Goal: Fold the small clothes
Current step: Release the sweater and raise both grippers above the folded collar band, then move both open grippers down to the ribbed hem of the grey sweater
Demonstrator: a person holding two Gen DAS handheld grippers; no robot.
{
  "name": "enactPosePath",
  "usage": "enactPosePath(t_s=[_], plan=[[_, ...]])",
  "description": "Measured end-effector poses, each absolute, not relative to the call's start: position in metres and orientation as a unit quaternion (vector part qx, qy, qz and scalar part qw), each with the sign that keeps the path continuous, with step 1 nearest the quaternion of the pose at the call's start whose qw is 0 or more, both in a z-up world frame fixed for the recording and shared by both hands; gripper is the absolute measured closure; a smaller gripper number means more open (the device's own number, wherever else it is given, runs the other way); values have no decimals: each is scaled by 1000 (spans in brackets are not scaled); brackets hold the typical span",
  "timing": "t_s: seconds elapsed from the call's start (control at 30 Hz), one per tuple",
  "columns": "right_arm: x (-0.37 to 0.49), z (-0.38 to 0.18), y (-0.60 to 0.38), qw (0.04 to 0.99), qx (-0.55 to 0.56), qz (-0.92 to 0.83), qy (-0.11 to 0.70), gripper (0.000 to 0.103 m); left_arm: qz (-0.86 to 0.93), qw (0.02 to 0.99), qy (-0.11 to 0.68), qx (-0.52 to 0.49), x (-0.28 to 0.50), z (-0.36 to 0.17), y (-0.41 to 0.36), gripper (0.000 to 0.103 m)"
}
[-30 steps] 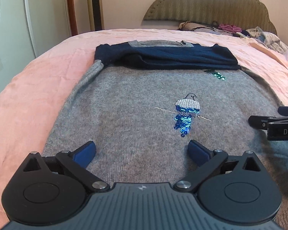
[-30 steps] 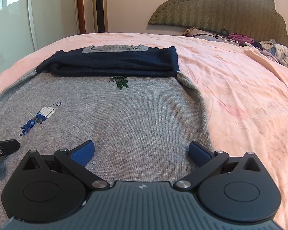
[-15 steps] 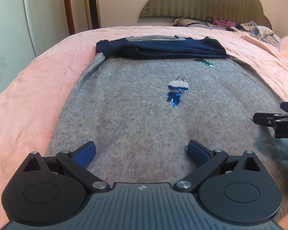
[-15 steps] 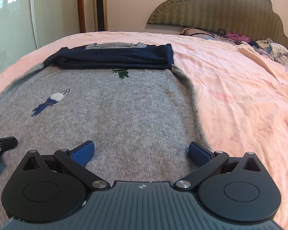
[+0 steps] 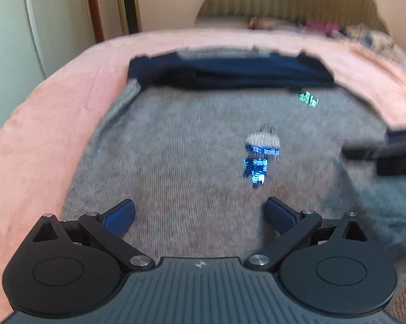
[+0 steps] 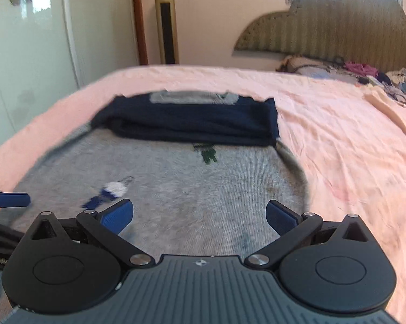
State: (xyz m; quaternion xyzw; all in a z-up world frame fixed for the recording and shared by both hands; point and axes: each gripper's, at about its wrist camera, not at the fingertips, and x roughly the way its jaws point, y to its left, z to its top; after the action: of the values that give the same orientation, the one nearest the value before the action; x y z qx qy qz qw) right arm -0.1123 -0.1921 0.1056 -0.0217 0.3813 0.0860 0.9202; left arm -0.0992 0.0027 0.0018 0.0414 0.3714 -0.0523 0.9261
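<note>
Lying flat on a bed (image 6: pixel 338 140) covered by a pink sheet (image 5: pixel 40 135): a grey knitted sweater (image 6: pixel 230 189), its navy sleeves (image 6: pixel 192 121) folded across the top. Sitting further back by the padded headboard (image 6: pixel 338 29): a heap of mixed clothes (image 6: pixel 365 73), possibly several small garments, too blurred for sorting out.

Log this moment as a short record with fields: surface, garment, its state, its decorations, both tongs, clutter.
surface: pink bedsheet
garment: grey sweater lying flat
state: navy sleeves folded across the top end
decorations: blue sequin figure; green sequin patch
left tongs: open, empty, over the sweater's near part
right tongs: open, empty, over the sweater's near part
clutter: pile of clothes by the headboard
</note>
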Motion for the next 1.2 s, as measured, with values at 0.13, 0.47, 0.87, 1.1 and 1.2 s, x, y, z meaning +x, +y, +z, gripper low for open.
enactPosePath(t_s=[0.13,0.47,0.87,1.1,1.2], plan=[[-118,73,-210,924,-19,106,366,0,-56,930,362,35,-105,0,32,0],[-94,116,-234,918,21,103,382,0,-82,935,343,24,-68,44,31,0],[-45,66,-245,927,-7,94,363,0,-48,934,353,35,-9,0,70,0],[-91,98,-272,914,76,127,378,0,-83,947,310,-20,-113,26,87,0],[-142,110,-314,890,167,174,387,0,-112,937,319,-93,-163,28,115,0]])
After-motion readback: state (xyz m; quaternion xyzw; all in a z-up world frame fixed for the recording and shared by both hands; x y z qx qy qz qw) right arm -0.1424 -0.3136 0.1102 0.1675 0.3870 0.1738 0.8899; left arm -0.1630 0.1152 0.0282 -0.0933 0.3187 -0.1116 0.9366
